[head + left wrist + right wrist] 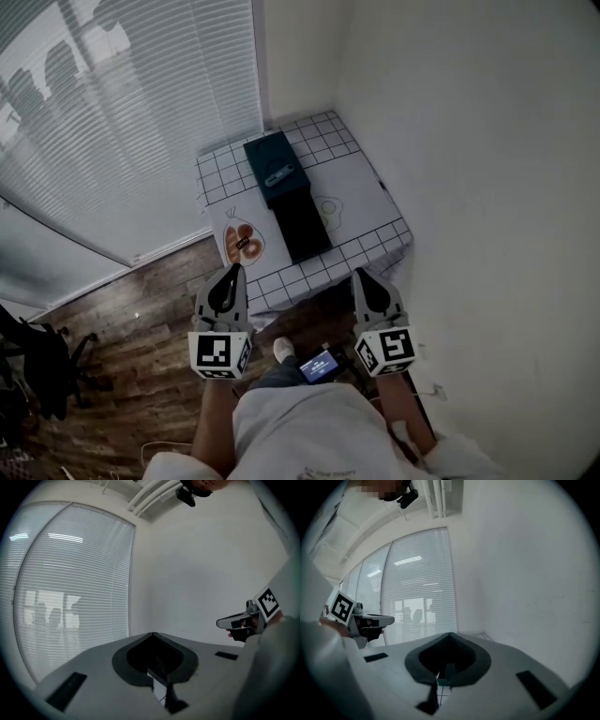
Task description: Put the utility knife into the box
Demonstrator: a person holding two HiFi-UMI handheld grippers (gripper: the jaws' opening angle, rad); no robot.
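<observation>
Seen from above, a person stood facing a small counter (370,246) with a white grid-patterned cloth, set into a room corner at 12 o'clock. Both forearms reached forward from white sleeves at the bottom of the view. They were held side by side and roughly parallel. Each hand gripped a tool that pointed toward the counter, close to level.

The left tool (236,270) was at 7 o'clock of the counter, and the right tool (360,275) at 5 o'clock. Both tips lined up with the counter's near edge. Each tool's own camera showed its jaws closed together, holding nothing.

On the counter, a teal box (267,155) lay toward 12 o'clock. A black box (302,230) touched its 6 o'clock end, so the two made one long strip down the middle. The knife (279,175), a small grey shape, lay on the teal box, well apart from both tools. Whether it rested on a lid or inside could not be told.

A mat printed with a plate (242,242) lay at 9 o'clock of the black box. A pale drawing (330,211) lay at 3 o'clock of it.

Closed blinds (122,112) filled the view toward 10 o'clock, above a wood floor (141,309). Between the tools, near the person's waist, were a white shoe (283,349) and a small lit screen (321,366).
</observation>
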